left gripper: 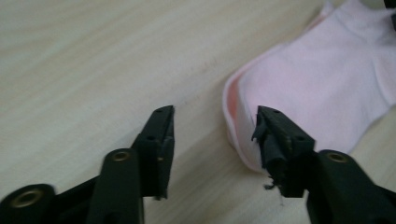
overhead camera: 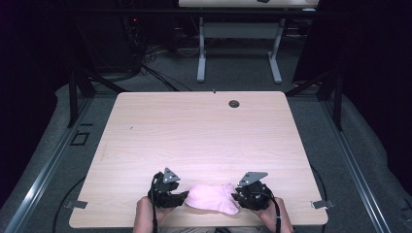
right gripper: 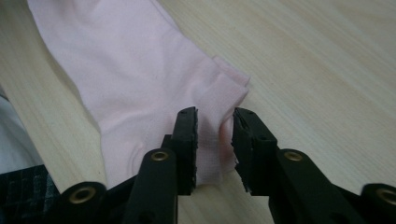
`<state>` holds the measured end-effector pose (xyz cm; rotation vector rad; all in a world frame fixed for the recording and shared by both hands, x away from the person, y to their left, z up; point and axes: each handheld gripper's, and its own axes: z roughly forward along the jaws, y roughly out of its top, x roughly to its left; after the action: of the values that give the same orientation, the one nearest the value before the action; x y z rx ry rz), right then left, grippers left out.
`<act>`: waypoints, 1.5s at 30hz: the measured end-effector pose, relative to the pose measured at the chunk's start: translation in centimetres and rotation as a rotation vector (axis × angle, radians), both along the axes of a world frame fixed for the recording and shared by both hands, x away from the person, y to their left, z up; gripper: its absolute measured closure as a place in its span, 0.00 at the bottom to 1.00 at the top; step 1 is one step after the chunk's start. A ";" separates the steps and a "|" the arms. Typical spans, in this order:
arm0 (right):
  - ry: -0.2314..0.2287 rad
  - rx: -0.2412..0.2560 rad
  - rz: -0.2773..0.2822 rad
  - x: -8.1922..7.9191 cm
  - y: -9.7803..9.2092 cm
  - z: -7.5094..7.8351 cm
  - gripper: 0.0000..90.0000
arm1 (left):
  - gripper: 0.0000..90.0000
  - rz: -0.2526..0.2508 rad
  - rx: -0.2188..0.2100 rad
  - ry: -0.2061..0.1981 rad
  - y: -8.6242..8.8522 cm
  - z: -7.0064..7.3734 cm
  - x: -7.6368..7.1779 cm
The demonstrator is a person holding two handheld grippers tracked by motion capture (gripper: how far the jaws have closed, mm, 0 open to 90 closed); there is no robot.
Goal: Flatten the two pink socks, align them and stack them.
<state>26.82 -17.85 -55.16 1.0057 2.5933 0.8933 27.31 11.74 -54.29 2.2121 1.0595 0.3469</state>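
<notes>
A pale pink sock (overhead camera: pixel 213 198) lies flat on the light wooden table (overhead camera: pixel 194 131) close to its front edge, between my two grippers. My left gripper (overhead camera: pixel 183 196) is at the sock's left end. In the left gripper view its jaws stand wide open (left gripper: pixel 215 116), the right jaw over the sock's (left gripper: pixel 317 84) darker pink edge and the left jaw over bare wood. My right gripper (overhead camera: pixel 237 196) is at the sock's right end. In the right gripper view its jaws (right gripper: pixel 215 119) stand close together with a fold of the sock (right gripper: pixel 140 79) pinched between them.
A small round cable hole (overhead camera: pixel 234 103) sits near the table's far edge. Another table's white legs (overhead camera: pixel 201 58) stand on the grey floor behind. The person's hands (overhead camera: pixel 144 213) come in at the front edge.
</notes>
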 end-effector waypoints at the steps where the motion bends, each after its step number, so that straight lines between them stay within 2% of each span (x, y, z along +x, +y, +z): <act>1: -0.004 0.004 -0.002 -0.1 0.0 0.1 0.74 | 0.53 -0.020 0.006 -0.008 -0.4 0.1 0.0; 2: -0.004 0.013 0.000 -0.1 0.0 0.1 0.74 | 0.54 -0.032 0.021 -0.008 -0.7 0.1 0.0; 4: 0.002 -0.010 0.021 -0.1 0.3 -0.2 0.74 | 0.59 -0.076 0.056 0.012 -1.9 -0.4 0.2; 6: 0.005 -0.038 0.027 0.0 0.5 -0.6 0.79 | 0.70 -0.097 0.092 0.019 -2.5 -1.1 0.5; 7: -0.005 -0.041 0.021 0.0 0.6 -0.8 0.82 | 0.79 -0.104 0.098 0.029 -2.6 -1.4 0.7; 9: 0.002 -0.040 0.023 0.1 0.5 -1.0 0.87 | 0.89 -0.110 0.098 0.042 -2.6 -1.9 0.9; 11: -0.001 -0.027 0.018 0.2 0.4 -1.2 0.90 | 0.94 -0.110 0.093 0.039 -2.5 -2.0 0.9; 14: 0.001 -0.032 0.010 0.4 0.3 -1.2 0.93 | 0.96 -0.107 0.087 0.036 -2.3 -2.1 1.0; 16: 0.008 -0.012 0.005 0.7 0.2 -1.3 0.92 | 0.95 -0.099 0.080 0.035 -2.2 -2.2 1.1; 17: 0.006 -0.012 0.003 0.9 0.1 -1.3 0.92 | 0.89 -0.079 0.082 0.031 -2.1 -2.1 1.1; 18: 0.009 -0.009 0.004 1.0 0.1 -1.3 0.88 | 0.78 -0.061 0.080 0.027 -2.0 -2.0 1.2; 21: 0.004 0.028 -0.015 1.3 -0.3 -1.0 0.72 | 0.47 -0.002 0.061 -0.023 -1.0 -1.1 1.2; 23: -0.010 0.057 -0.039 1.3 -1.1 -0.5 0.62 | 0.36 0.022 0.046 -0.048 0.0 -0.3 1.1; 25: -0.029 0.080 -0.067 1.3 -2.1 0.2 0.51 | 0.25 0.052 0.055 -0.074 1.0 0.2 1.1; 29: -0.080 0.093 -0.160 1.3 -4.6 1.1 0.29 | 0.17 0.124 0.068 -0.103 3.5 0.6 1.2; 32: -0.102 0.105 -0.230 1.4 -6.9 1.2 0.17 | 0.09 0.181 0.083 -0.094 5.7 0.2 1.3; 34: -0.115 0.126 -0.275 1.3 -8.3 0.8 0.15 | 0.07 0.223 0.086 -0.084 7.1 -0.3 1.3; 38: -0.098 0.108 -0.357 1.6 -10.8 -0.3 0.02 | 0.00 0.278 0.100 -0.044 9.6 -1.8 1.6; 39: -0.093 0.093 -0.374 1.7 -11.4 -0.7 0.00 | 0.00 0.293 0.100 -0.046 10.1 -2.2 1.6; 43: -0.071 0.096 -0.439 2.1 -13.3 -2.1 0.00 | 0.00 0.338 0.096 -0.035 11.7 -3.6 2.0; 45: -0.061 0.087 -0.468 2.4 -13.8 -2.8 0.00 | 0.00 0.344 0.090 -0.036 12.1 -4.1 2.1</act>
<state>29.18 -31.66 -57.92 1.4972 2.1403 0.8949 29.42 23.83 -58.38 2.0878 1.4320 0.5914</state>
